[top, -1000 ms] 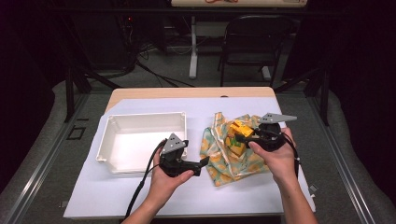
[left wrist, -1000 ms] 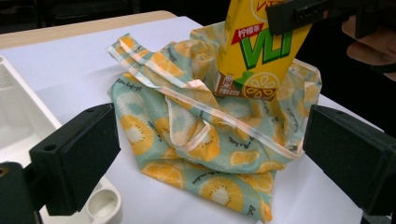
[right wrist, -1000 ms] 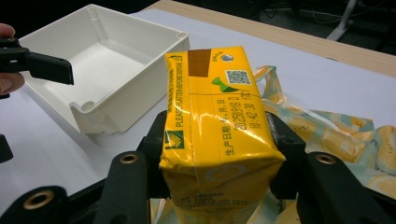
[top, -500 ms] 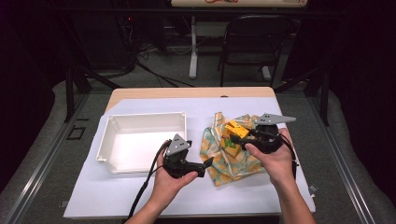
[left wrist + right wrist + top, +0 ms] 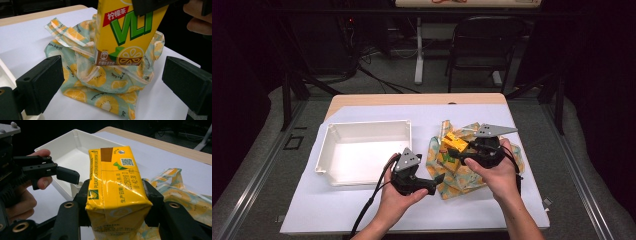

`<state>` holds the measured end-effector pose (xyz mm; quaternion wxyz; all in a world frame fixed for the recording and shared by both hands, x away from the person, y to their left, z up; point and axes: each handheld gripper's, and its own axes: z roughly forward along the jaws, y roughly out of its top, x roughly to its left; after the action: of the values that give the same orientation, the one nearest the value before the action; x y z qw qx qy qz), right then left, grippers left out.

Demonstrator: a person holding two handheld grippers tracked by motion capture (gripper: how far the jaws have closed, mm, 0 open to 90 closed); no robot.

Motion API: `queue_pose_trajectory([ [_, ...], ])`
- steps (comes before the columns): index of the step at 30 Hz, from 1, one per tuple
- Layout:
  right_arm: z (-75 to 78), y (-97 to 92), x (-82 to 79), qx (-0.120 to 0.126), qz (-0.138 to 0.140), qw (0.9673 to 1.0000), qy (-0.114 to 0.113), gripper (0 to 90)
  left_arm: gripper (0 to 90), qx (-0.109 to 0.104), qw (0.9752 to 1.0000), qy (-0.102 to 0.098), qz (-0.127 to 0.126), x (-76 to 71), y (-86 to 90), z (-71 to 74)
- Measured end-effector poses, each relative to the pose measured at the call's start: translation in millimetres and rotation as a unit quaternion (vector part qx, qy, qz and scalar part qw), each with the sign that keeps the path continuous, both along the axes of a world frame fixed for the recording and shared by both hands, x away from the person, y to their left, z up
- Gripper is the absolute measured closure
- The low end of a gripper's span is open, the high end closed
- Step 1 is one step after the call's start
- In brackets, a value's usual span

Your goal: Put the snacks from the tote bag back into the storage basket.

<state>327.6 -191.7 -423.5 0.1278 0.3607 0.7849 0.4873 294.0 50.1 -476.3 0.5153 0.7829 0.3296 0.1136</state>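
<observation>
Right gripper point(image 5: 458, 152): clamped on the carton point(image 5: 115, 185), jaws pressed against its two sides.
Carton: held above the bag point(image 5: 105, 82), its lower end at the bag's mouth.
Left gripper point(image 5: 435, 181): jaws apart, holding nothing, aimed at the bag.
Tray point(image 5: 328, 145): left of the bag, on the table point(image 5: 492, 210).

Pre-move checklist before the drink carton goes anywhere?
1. Right gripper shut on the lemon tea carton, fingers on both sides: ok.
2. Carton lifted above the fruit-print bag: ok.
3. Carton fully clear of the bag's mouth: cannot tell.
4. Left gripper open, holding nothing: ok.
5. White tray has free space: ok.
6. Bag held steady: not ok, nothing grips it.
</observation>
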Motion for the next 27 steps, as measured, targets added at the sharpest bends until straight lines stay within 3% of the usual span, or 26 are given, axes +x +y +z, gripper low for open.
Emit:
queue_pose_trajectory([
  [18, -3.5, 27.2, -10.3, -0.001, 0.024, 0.9997, 0.006, 52.0, 4.1, 0.015, 0.9997, -0.010, 0.016, -5.8, -11.2, -5.2],
  [22, -5.9, 32.6, -11.8, -0.001, 0.025, 0.9996, 0.010, 52.0, 4.8, 0.028, 0.9991, -0.015, 0.027, -7.3, -13.5, -5.7],
  [24, -6.4, 34.7, -12.3, -0.003, 0.027, 0.9996, 0.012, 52.0, 7.2, 0.044, 0.9979, -0.022, 0.041, -9.4, -16.2, -7.0],
  [27, -7.3, 37.7, -13.2, -0.002, 0.028, 0.9995, 0.013, 52.0, 9.0, 0.049, 0.9977, -0.022, 0.042, -10.4, -18.3, -8.6],
])
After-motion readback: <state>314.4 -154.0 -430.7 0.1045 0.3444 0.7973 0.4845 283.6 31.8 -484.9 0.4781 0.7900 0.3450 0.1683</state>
